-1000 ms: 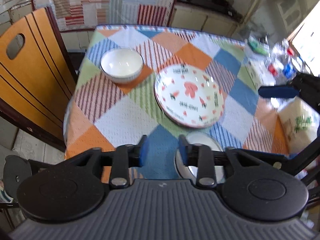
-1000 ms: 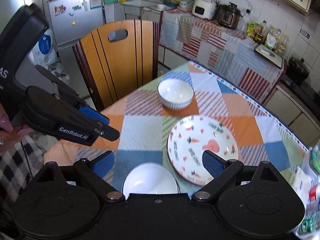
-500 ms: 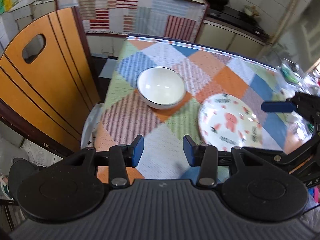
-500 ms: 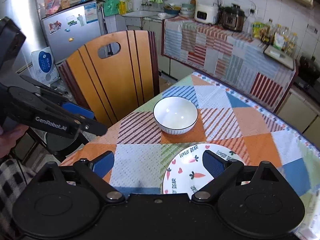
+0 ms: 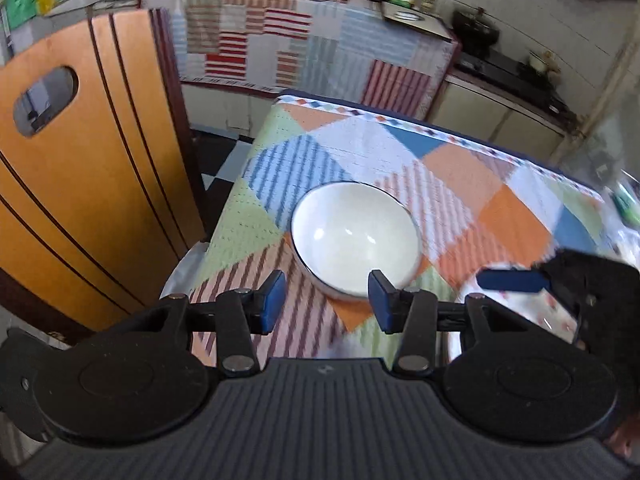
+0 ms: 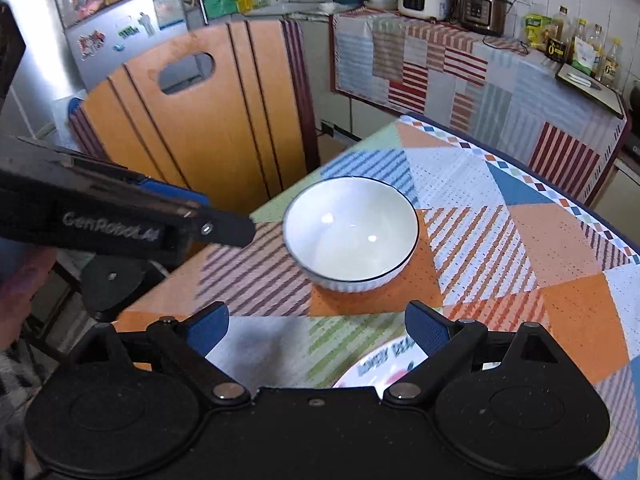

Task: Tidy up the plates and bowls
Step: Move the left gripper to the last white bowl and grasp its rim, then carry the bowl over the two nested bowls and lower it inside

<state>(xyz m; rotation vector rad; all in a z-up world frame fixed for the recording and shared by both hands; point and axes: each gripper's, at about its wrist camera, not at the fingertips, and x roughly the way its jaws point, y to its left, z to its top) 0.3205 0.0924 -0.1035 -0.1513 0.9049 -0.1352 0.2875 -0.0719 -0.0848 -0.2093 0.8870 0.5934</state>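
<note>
Counter [image 5: 516, 216] [image 6: 496, 240], covered by a patchwork cloth, with a wooden chair back [image 5: 84, 184] [image 6: 208, 120] standing off its left edge. White bowl [image 5: 356, 240] [image 6: 350, 232]: upright, mouth upward, round and so without a long axis, resting on the cloth near the counter's left edge. Patterned plate [image 5: 556, 316] [image 6: 384, 364]: flat on the cloth, nearer than the bowl and to its right; only a sliver shows in either view. Left hand-held gripper [image 5: 326, 302] [image 6: 224, 220]: its jaws have just been opening, stand moderately apart with nothing between them, above the cloth on the bowl's near side. Right hand-held gripper [image 6: 318, 330] [image 5: 508, 280]: jaws wide, nothing between them. The right wrist view alone shows a fridge [image 6: 124, 36] and the bowl's dark rim line; the left wrist view alone shows the checkered floor [image 5: 224, 160].
</note>
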